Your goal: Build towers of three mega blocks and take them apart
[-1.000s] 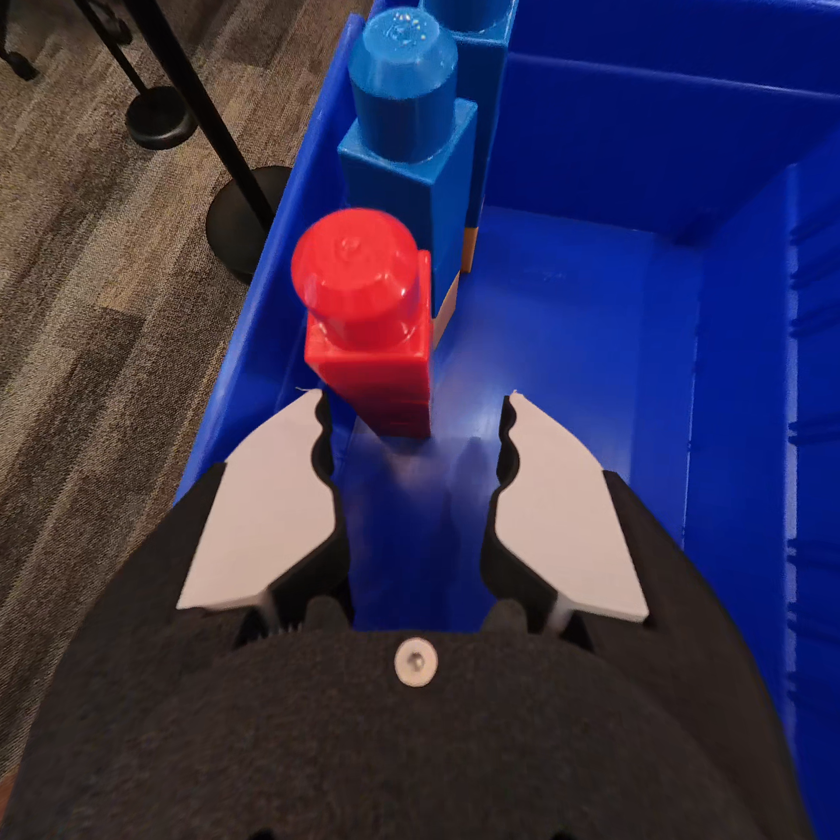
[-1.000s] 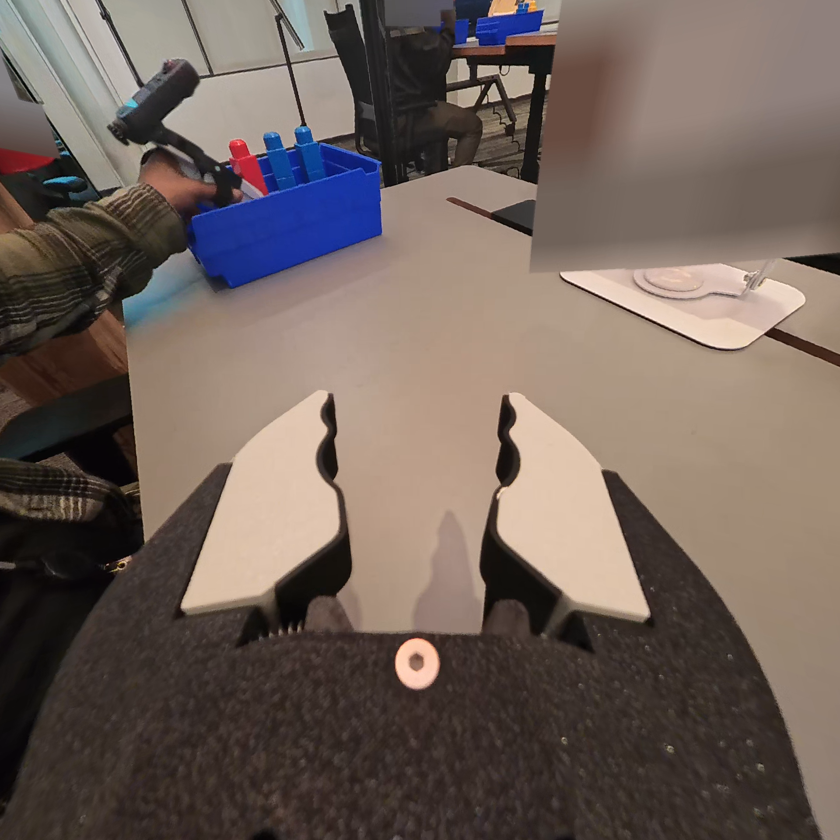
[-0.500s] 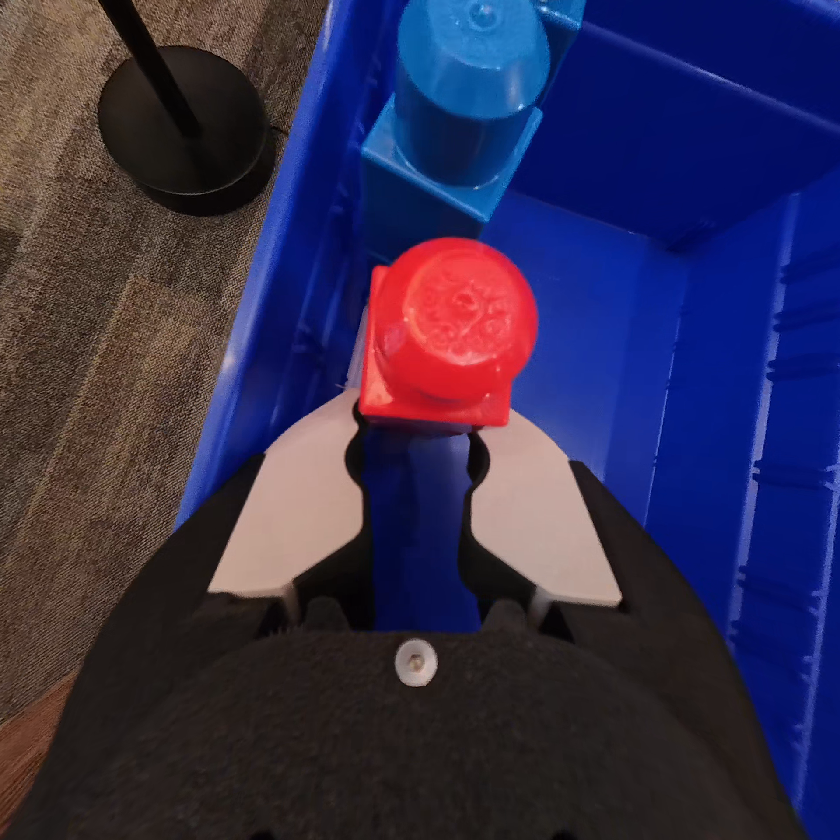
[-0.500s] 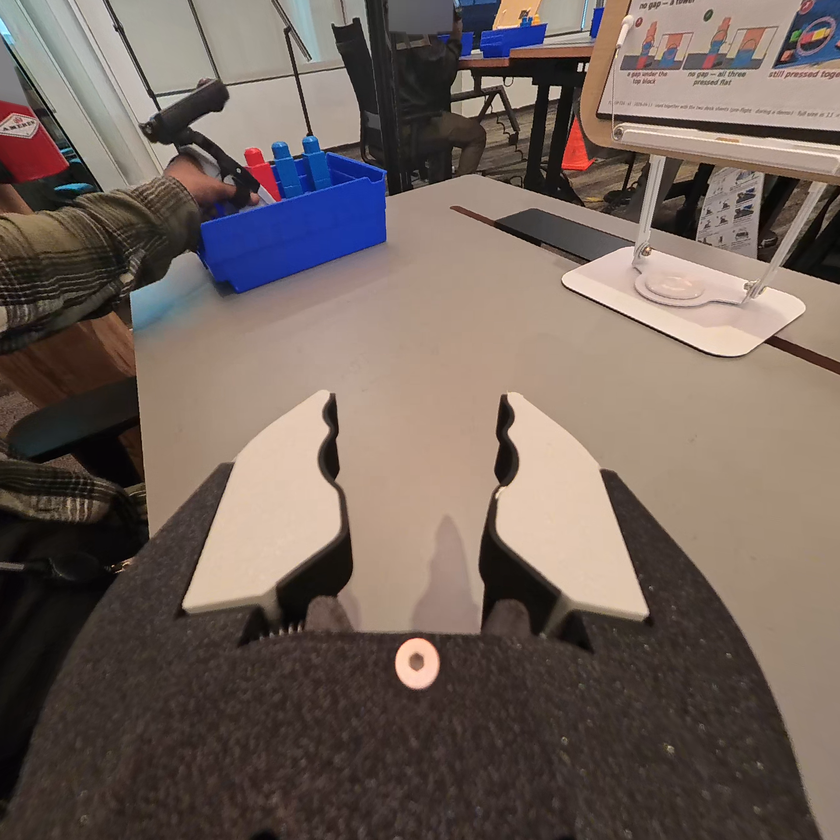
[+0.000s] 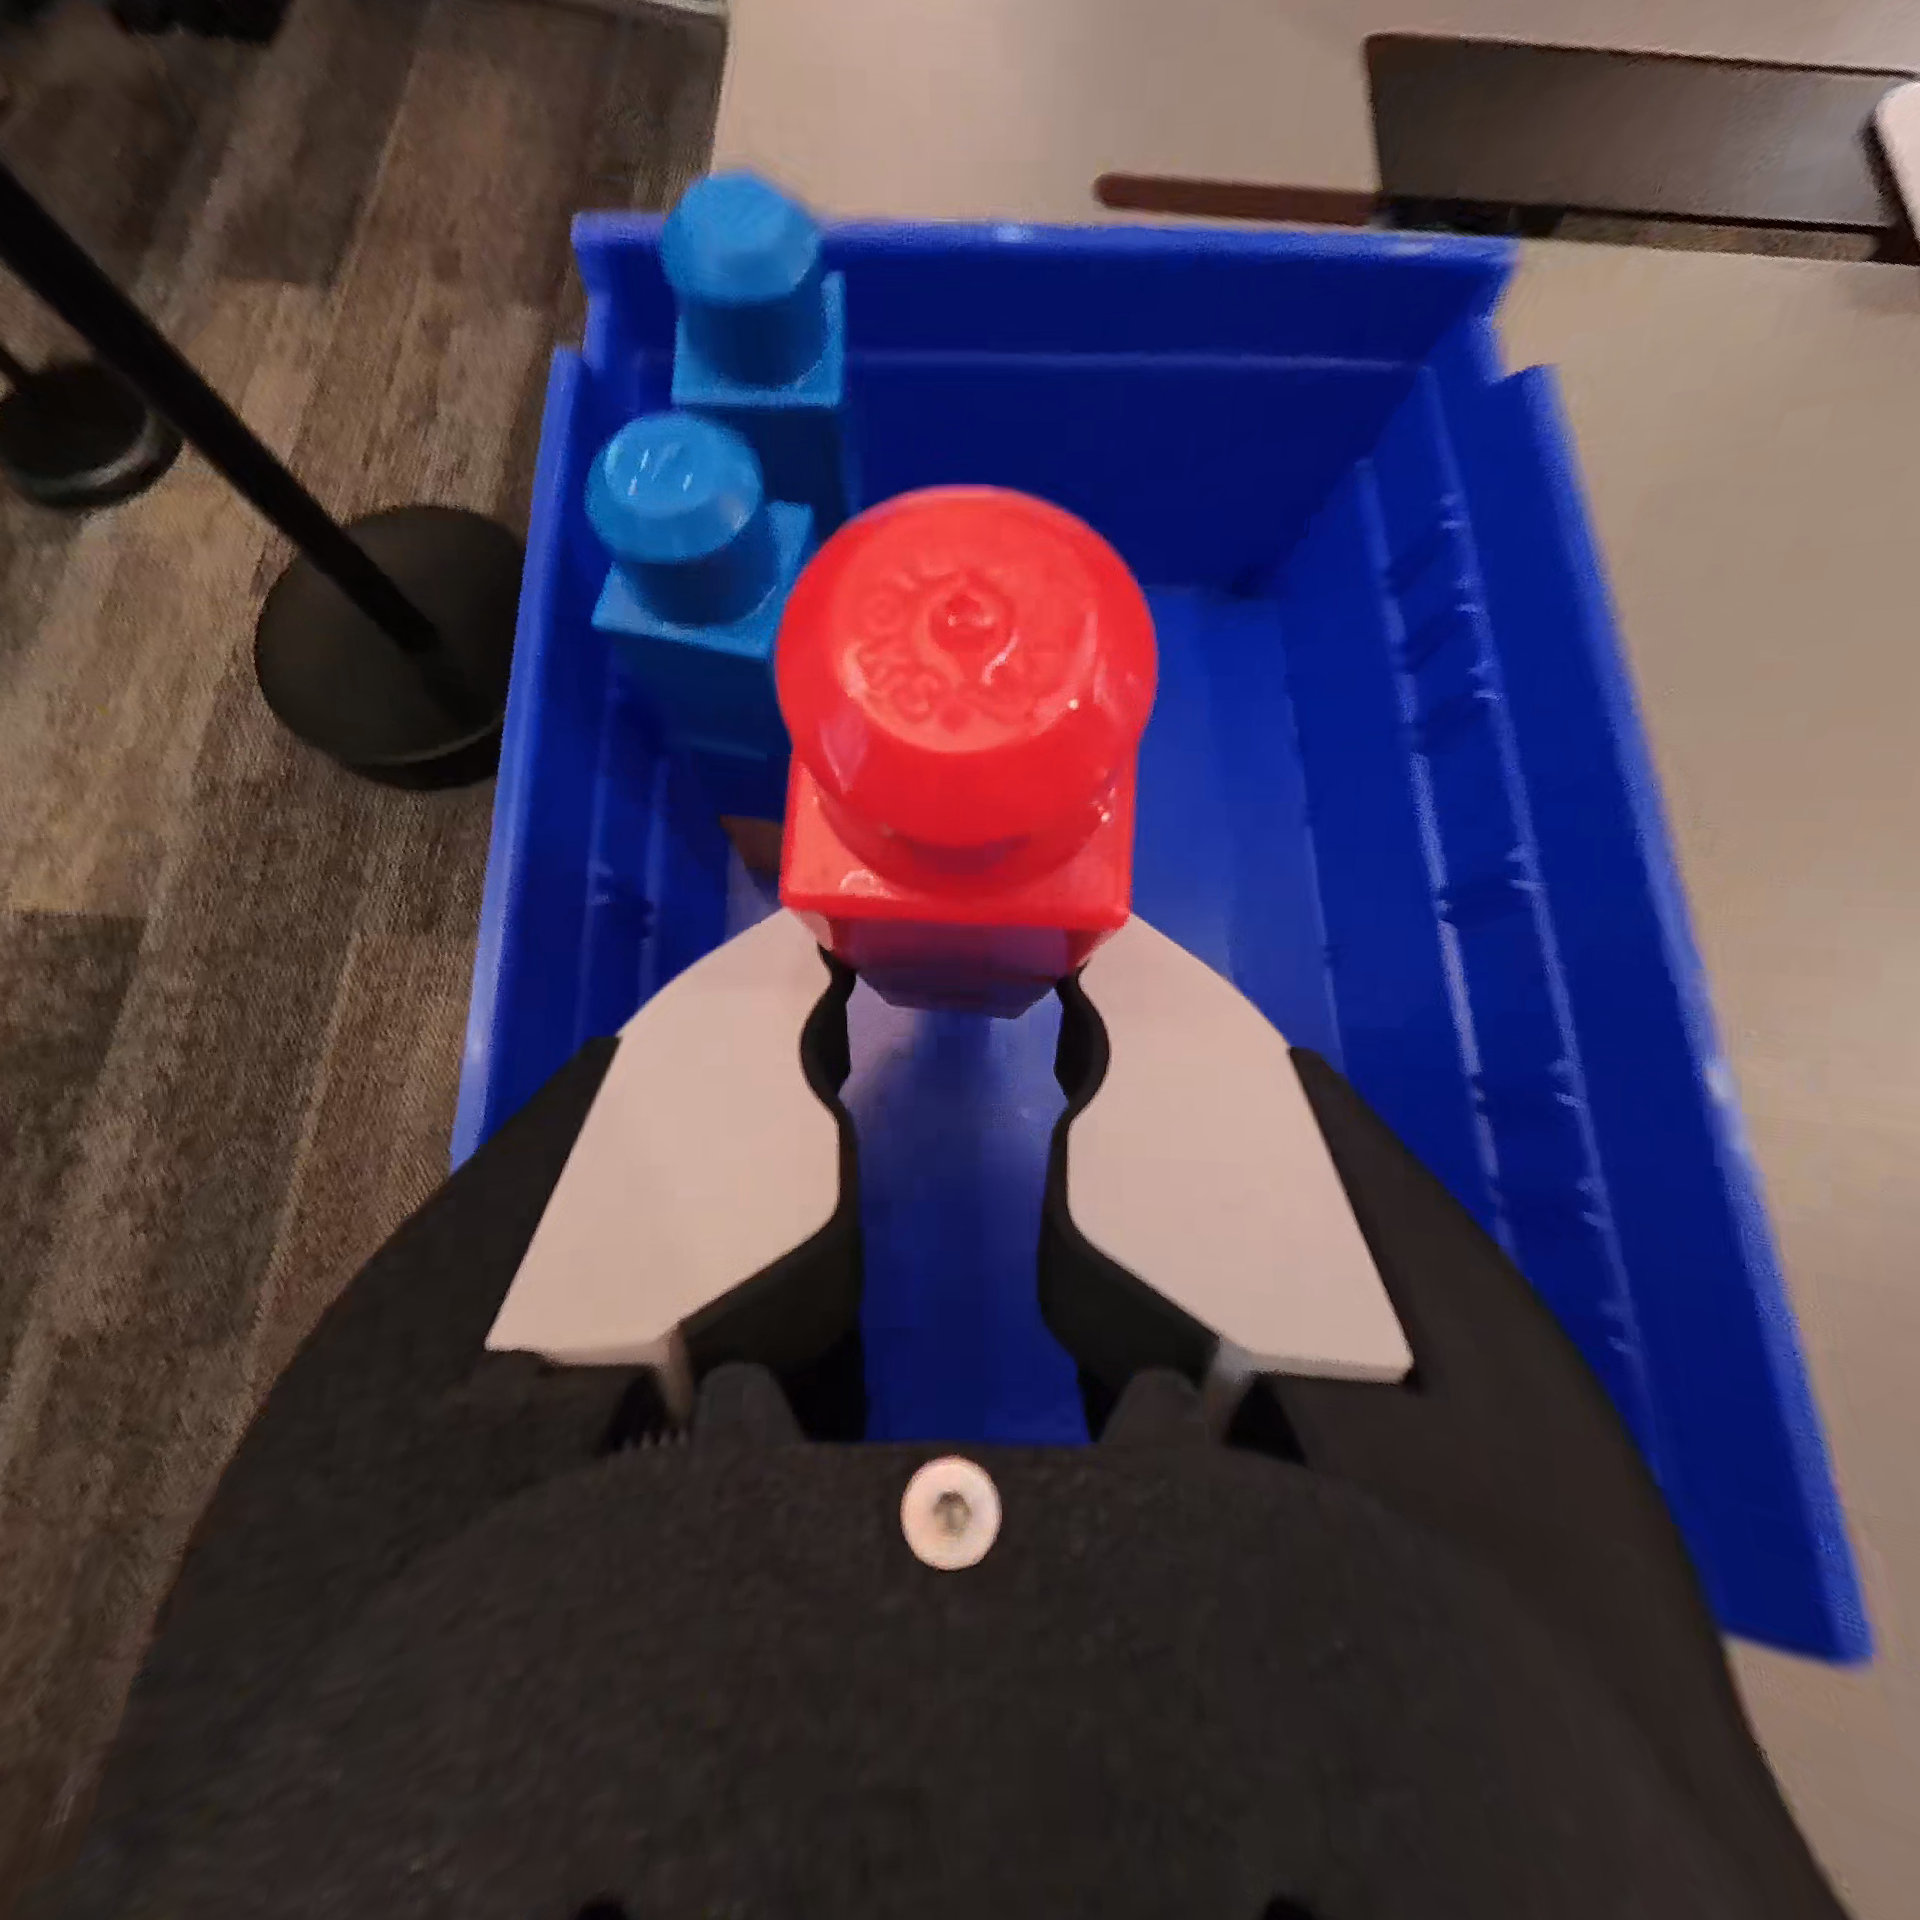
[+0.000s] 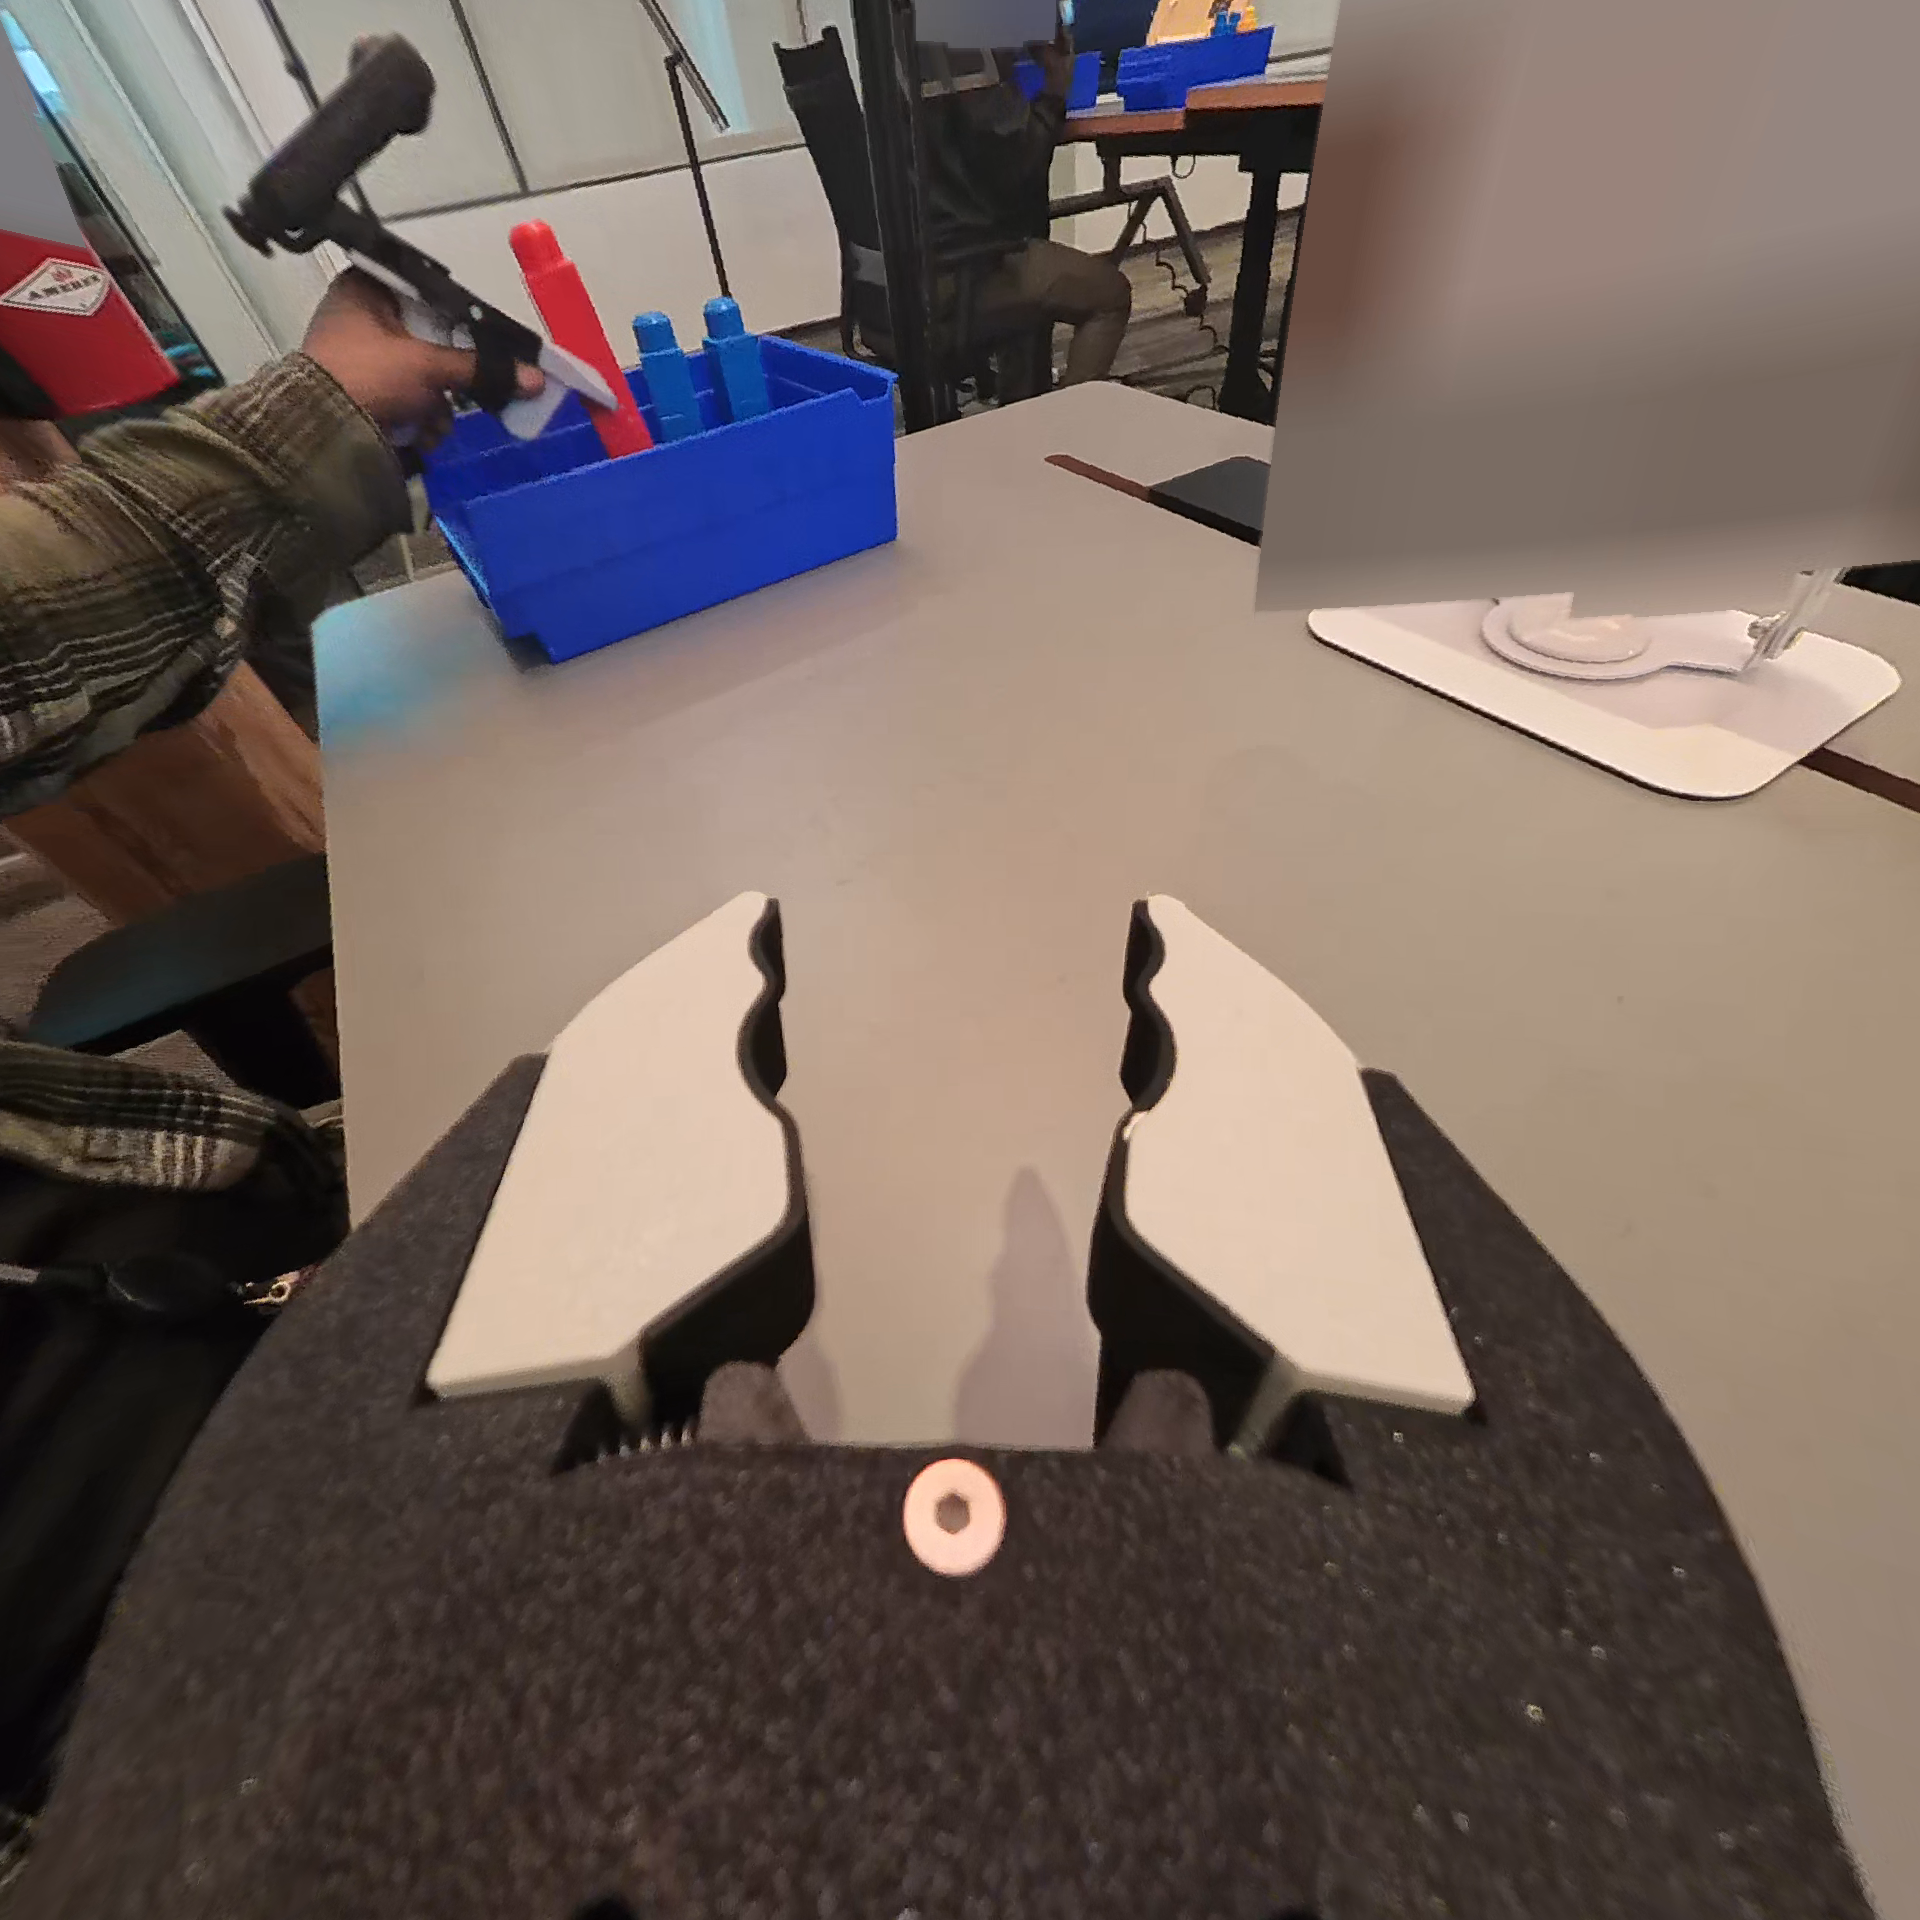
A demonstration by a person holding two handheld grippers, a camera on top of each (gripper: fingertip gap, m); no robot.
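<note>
Red plastic block tower [image 5: 961,769], a tall stack with a round stud on top, is clamped near its lower part between the 2 pale grey fingers [image 5: 717,1091] of the left hand-held gripper [image 5: 954,987]. In the right wrist view the same tower [image 6: 571,332] leans toward the person and rises well above the rim of the blue plastic bin [image 6: 665,520], its lower end inside the bin; whether it touches the bin floor cannot be told.

2 blue plastic block towers [image 5: 707,582] stand upright inside the bin, one behind the other along its left wall, just beside the red tower. The bin [image 5: 1455,831] sits on the far left corner of the grey counter [image 6: 1039,779].

A person's hand [image 6: 395,364], with a plaid sleeve, grips the handle of the left hand-held gripper [image 6: 561,400] above the bin's near end.

The right hand-held gripper [image 6: 954,935] hovers over bare counter, well apart from the bin, its fingers spread wide with nothing between them. A white flat stand base [image 6: 1621,686] rests on the counter to the right. Beyond the counter, a person sits on a chair at another desk that carries more blue bins.
</note>
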